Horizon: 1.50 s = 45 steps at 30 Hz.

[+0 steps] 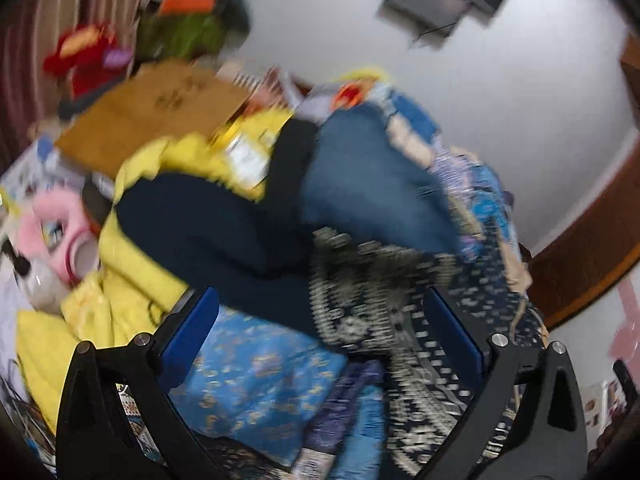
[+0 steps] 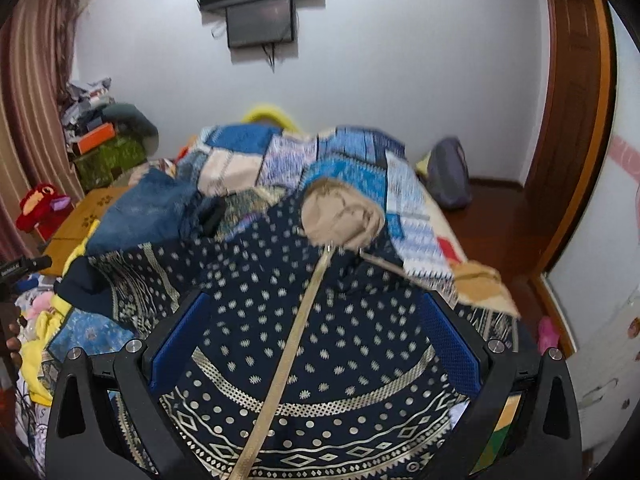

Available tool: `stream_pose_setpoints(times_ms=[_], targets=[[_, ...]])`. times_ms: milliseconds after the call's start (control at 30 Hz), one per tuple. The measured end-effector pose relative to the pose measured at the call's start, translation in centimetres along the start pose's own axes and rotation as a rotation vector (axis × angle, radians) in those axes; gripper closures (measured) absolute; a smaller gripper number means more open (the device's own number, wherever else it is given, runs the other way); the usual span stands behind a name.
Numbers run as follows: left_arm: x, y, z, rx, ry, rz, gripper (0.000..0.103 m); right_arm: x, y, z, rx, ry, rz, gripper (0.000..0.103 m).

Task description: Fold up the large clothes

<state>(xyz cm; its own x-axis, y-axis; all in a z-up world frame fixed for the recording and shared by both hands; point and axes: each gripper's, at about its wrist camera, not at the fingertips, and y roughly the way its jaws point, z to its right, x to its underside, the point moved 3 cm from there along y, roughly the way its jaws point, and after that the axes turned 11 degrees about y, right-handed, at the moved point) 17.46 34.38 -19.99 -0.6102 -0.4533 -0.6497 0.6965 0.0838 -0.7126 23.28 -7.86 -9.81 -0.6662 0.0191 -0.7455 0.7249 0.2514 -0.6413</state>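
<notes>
A large navy garment with gold dots and gold trim (image 2: pixel 320 340) lies spread on the bed below my right gripper (image 2: pixel 316 312), which is open with nothing between its blue pads (image 2: pixel 180 332). A gold band (image 2: pixel 288 356) runs down its middle. The same garment (image 1: pixel 380 300) shows blurred in the left wrist view, between the fingers of my left gripper (image 1: pixel 320 320), which is open and empty above it. A plain dark cloth (image 1: pixel 208 224) and blue jeans (image 1: pixel 360 184) lie beyond it.
A patchwork blue quilt (image 2: pixel 340 160) covers the bed, with a tan cloth (image 2: pixel 340 216) on it. Yellow cloth (image 1: pixel 120 292), a pink plush toy (image 1: pixel 56 224) and a cardboard box (image 1: pixel 160 108) lie to the left. A wooden door frame (image 2: pixel 576 120) is to the right.
</notes>
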Motion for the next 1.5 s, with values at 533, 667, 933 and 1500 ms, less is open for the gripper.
stream_pose_setpoints(times_ms=[533,667,933,1500], targets=[[2.1,10.2,-12.6,0.030,-0.278,-0.127,0.051,1.6,4.7,-0.4,0.102,-0.032,-0.129,0.000],[1.7,10.4,-12.3,-0.070,-0.221,-0.132,0.075,2.3,4.7,-1.6,0.101,-0.091,-0.133,0.000],[-0.1,6.3,-9.2,-0.216,-0.052,-0.054,0.099,2.0,3.5,-3.2,0.092,-0.161,-0.093,0.000],[-9.5,-7.7,14.9,0.058,0.324,0.315,0.100,-0.1,0.3,0.4,0.038,-0.132,-0.011,0.000]])
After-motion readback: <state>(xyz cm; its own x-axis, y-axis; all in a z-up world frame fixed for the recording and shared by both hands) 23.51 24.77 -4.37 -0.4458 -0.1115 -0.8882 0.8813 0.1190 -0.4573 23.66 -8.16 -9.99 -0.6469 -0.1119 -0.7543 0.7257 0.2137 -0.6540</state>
